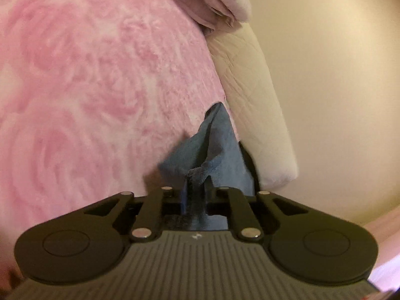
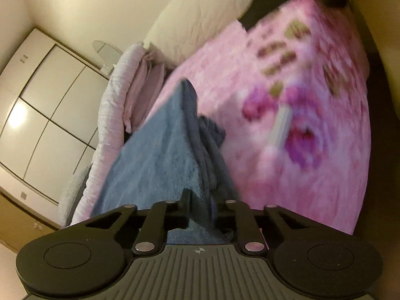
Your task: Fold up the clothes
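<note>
Nearest in the left wrist view, the left gripper has its two fingers drawn together on a bunched edge of the blue cloth, which rises from between them in a crumpled peak. In the right wrist view the right gripper is likewise clamped on the same blue cloth, a towel-like piece whose broad face spreads away from the fingers and narrows to a folded ridge further out.

Under and behind the cloth lies a fluffy pink blanket with a swirled pile. Seen from the right wrist, this pink blanket carries a flower print in magenta and olive, though motion blur smears it and the pattern may be read only roughly.

Beyond the blanket's edge sits a cream quilted mattress side, and above it a heap of pale pink bedding. From the right wrist the pale pink bedding runs along the blanket's far side, with a cream pillow or padded headboard past it.

Farthest off stand a white panelled wardrobe and plain cream walls.
</note>
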### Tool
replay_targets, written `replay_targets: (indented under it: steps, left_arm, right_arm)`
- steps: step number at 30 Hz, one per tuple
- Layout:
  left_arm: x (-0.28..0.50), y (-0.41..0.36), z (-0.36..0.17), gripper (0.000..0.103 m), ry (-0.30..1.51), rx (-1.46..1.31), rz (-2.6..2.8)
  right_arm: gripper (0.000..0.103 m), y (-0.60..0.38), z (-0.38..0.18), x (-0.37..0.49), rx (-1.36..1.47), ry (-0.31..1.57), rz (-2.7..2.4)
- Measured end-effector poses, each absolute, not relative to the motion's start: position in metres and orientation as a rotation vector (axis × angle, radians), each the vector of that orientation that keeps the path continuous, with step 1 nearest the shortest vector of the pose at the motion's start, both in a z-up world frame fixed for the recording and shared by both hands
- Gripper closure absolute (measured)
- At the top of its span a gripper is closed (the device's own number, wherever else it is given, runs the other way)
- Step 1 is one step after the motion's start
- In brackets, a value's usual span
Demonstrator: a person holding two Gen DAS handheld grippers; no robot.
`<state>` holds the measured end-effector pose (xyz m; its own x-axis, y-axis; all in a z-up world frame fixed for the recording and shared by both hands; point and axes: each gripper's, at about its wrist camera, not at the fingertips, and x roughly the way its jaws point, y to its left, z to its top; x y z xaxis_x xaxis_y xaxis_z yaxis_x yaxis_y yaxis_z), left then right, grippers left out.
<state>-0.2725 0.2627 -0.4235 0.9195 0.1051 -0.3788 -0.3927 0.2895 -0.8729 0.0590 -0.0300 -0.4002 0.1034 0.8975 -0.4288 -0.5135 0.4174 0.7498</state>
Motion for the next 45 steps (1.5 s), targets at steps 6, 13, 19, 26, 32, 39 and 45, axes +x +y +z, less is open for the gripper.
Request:
replay_targets:
  steps: [6,13,19,26,32,39,45]
  left_arm:
    - [-0.282,0.259,-0.446,0.091,0.259,-1.246,0.362]
    - [-0.317,0.231,-0.401,0.097,0.166,-1.047,0.56]
    - [-0.259,0.191,-0.388,0.096,0.303,-0.797,0.477]
    - [-0.222,0.182,-0.404,0.101,0.412,-0.683,0.459]
    - [-0.234,0.2,-0.368,0.097,0.355,-0.656,0.47]
    - [-0.156,0.225,-0.358,0.097,0.415,-0.486,0.375]
    - [-0.149,0.25,-0.385,0.101,0.475,-0.55,0.421]
  right_arm:
    - [0.095,-0.021,-0.42,0.074,0.452,1.038,1.047]
    - [0.092,-0.036,-0.388,0.062,0.337,0.921,1.006]
    - [0.092,-0.025,-0.355,0.008,0.021,0.663,1.155]
    - [0.093,0.017,-0.39,-0.002,-0.267,0.586,1.166]
    - [0.093,0.016,-0.365,0.015,-0.231,0.605,1.175]
    - [0.093,0.068,-0.347,0.035,-0.256,0.491,1.214]
    - [0.093,0.086,-0.375,0.053,-0.32,0.518,1.232]
